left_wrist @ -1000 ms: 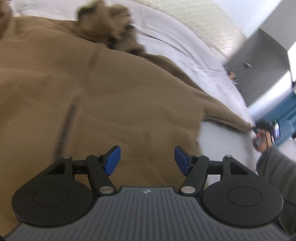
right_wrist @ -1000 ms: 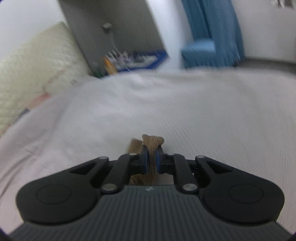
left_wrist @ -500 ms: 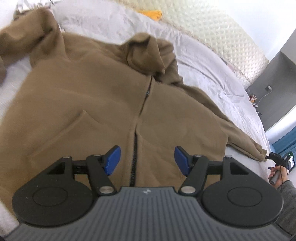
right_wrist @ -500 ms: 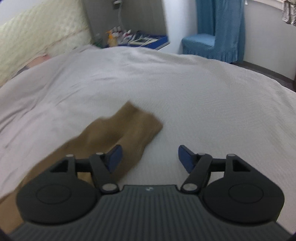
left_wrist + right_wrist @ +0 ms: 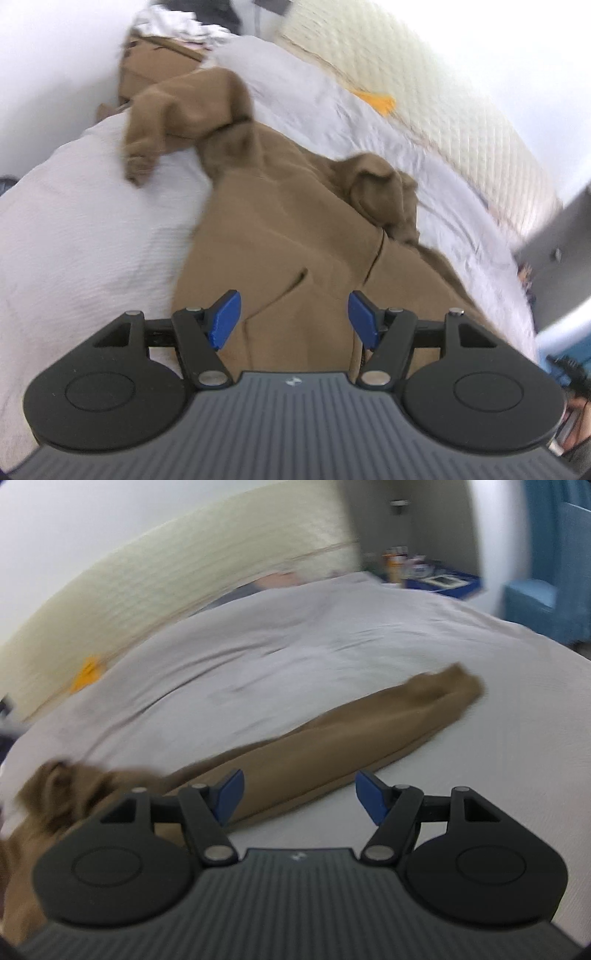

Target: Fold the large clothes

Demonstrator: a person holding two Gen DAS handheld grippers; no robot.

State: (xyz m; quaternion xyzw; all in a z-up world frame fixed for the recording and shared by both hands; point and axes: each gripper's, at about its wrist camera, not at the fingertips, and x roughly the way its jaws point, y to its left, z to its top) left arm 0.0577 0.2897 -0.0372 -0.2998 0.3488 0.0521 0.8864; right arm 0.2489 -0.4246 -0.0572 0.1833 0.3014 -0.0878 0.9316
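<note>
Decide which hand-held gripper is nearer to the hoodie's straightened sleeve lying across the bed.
Right. The right hand-held gripper hangs open just above the straightened sleeve, near its middle. The left hand-held gripper, also open, hangs over the hoodie body near the zipper.

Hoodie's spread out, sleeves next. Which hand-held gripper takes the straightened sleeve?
Probably right. The right hand-held gripper hangs open just above the straightened sleeve; the left hand-held gripper is open over the hoodie body.
</note>
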